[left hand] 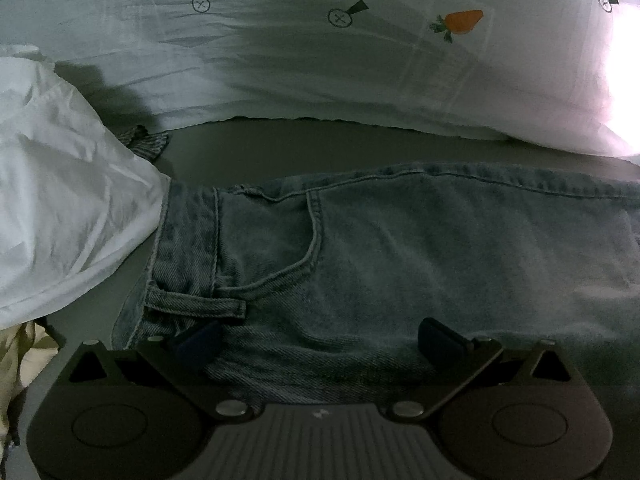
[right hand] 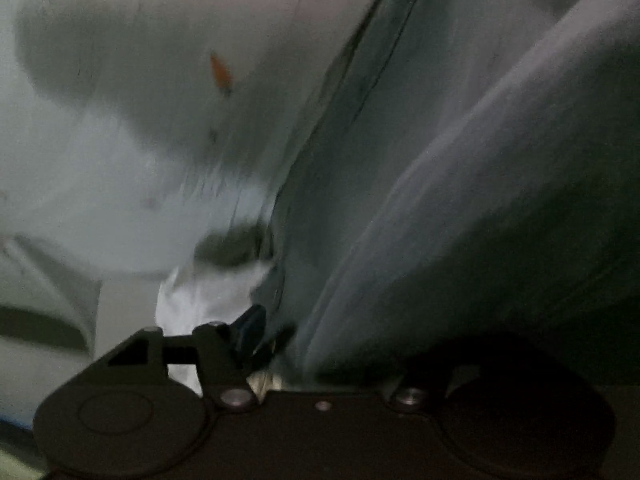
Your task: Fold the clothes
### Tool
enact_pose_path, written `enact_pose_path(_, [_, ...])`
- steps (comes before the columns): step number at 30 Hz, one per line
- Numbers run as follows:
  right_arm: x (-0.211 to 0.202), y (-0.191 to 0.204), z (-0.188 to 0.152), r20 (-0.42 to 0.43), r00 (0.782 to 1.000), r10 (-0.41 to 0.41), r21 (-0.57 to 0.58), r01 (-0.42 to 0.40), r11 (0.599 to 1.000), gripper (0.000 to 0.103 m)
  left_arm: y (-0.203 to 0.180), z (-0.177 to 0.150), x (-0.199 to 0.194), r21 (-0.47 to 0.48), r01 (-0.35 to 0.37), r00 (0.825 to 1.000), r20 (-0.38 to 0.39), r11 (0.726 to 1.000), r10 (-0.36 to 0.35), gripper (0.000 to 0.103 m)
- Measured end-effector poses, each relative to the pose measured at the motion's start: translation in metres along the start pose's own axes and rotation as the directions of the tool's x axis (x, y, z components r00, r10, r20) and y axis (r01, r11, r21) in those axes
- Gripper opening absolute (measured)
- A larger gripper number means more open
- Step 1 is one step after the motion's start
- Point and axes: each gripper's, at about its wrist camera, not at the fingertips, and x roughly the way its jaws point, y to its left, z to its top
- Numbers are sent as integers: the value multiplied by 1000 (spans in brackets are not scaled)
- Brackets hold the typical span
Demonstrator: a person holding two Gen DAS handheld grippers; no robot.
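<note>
Two tools are noted. We find the left tool (left hand: 320,336) with jaws apart over the jeans (left hand: 380,248), which lie flat beside a white garment (left hand: 68,200). Blur hides one finger of the right tool (right hand: 336,336); we cannot tell its state.

This is a bedroom in a home. A white quilt (left hand: 360,64) printed with small carrots (left hand: 460,22) lies on a bed with a grey sheet (left hand: 320,144), and jeans (left hand: 380,260) and a white garment (left hand: 60,200) are spread on it.

Dim fisheye views; right one motion-blurred, left glare.
</note>
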Motion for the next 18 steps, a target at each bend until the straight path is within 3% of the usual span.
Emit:
enact_pose_path(2, [16,2,-4,-22,1000,-19,-16,19,1000,72,0,0,0,1,0,1000,-2,1000,0,103])
enact_pose_path(5, [39,9,-24,-105,993,-59,-79,51,996,66,1,0,0,12,6,1000,-5,1000,-6,103])
enact_pose_path(7, [40,8,-37,-138,982,-126,-126,109,986,48,2,-1,-1,22,11,1000,-4,1000,-11,103])
enact_pose_path(10, [19,-21,-49,-185,979,-84,25,90,996,23,2,-3,-1,26,10,1000,0,1000,-10,103])
enact_pose_path(12, [3,-32,-60,-197,976,-94,59,108,992,21,0,-4,-1,37,-1,1000,-3,999,1,103])
enact_pose_path(15, [-21,-25,-76,-189,967,-173,-33,170,985,22,-2,-4,-3,37,-10,1000,-11,999,10,103])
enact_pose_path(18, [-47,5,-81,-96,967,-238,-196,216,957,19,2,-4,-11,16,10,1000,-8,1000,-10,103])
